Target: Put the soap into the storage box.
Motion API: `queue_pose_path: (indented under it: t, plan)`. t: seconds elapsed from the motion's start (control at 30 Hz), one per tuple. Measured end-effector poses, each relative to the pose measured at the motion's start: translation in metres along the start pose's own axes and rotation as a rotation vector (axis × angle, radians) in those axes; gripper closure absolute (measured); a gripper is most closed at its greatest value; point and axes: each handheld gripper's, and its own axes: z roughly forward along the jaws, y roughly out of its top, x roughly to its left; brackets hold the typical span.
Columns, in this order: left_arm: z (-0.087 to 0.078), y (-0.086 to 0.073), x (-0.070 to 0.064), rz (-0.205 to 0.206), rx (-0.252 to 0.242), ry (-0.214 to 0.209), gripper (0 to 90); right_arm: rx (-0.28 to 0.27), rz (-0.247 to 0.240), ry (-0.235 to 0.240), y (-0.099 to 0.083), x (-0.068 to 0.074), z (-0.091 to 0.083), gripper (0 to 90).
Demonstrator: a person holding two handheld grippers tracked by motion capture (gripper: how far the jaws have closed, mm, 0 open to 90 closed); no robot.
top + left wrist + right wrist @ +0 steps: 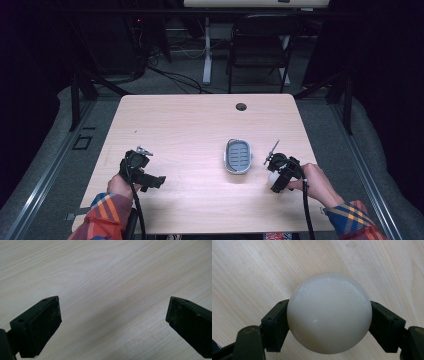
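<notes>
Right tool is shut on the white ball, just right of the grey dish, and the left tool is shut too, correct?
Not quite. The left tool is open: the left gripper view shows its jaws wide apart over bare table. The right tool does clamp the white ball, right of the grey dish.

Left gripper [142, 172]: held low over the table at the person's left, forearm in a plaid sleeve entering from the bottom edge. In the left gripper view its jaws stand wide apart, with nothing between the pads [45, 327].

Right gripper [276, 176]: held at the person's right, the hand [312, 182] wrapped around its rear, wrist angled inward (toward the table's middle). In the right gripper view both jaws press against opposite sides of a white ball [329, 313].
</notes>
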Motion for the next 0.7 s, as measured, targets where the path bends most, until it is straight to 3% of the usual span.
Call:
queue_pose_path:
  t: [0.13,0.17,0.27,0.3,0.33,0.37,0.4,0.43,0.53,0.7]
  plan:
    - [0.001,0.000,0.000,0.003,0.005,0.001,0.0,-0.002,0.013,-0.008,0.000,-0.007,0.000,24.0]
    - [0.000,0.000,0.000,0.004,0.005,0.000,0.0,0.045,0.004,-0.012,0.001,-0.009,-0.004,24.0]
    - [0.000,0.001,-0.001,0.009,0.006,0.003,0.0,0.079,0.010,-0.017,0.002,-0.013,-0.005,24.0]
    - [0.000,0.001,-0.001,0.011,0.007,0.003,0.0,0.079,0.010,-0.017,0.002,-0.013,-0.005,24.0]
    - [0.000,0.001,-0.001,0.011,0.008,0.001,0.0,0.028,0.009,-0.024,0.001,-0.013,-0.003,24.0]
    - [0.000,0.001,-0.001,0.012,0.009,0.000,0.0,-0.021,0.048,0.018,-0.001,-0.013,0.002,24.0]
    - [0.000,0.001,-0.001,0.013,0.010,0.000,0.0,0.048,-0.004,-0.008,0.002,-0.017,-0.003,24.0]
    - [0.001,0.001,-0.001,0.015,0.009,-0.001,0.0,0.010,0.029,-0.009,0.000,-0.015,-0.001,24.0]
    - [0.000,0.001,-0.001,0.018,0.008,0.000,0.0,0.007,0.049,-0.009,0.002,-0.020,0.000,24.0]
    - [0.000,0.000,-0.002,0.019,0.003,0.004,0.0,0.012,0.044,-0.008,0.003,-0.026,-0.002,24.0]
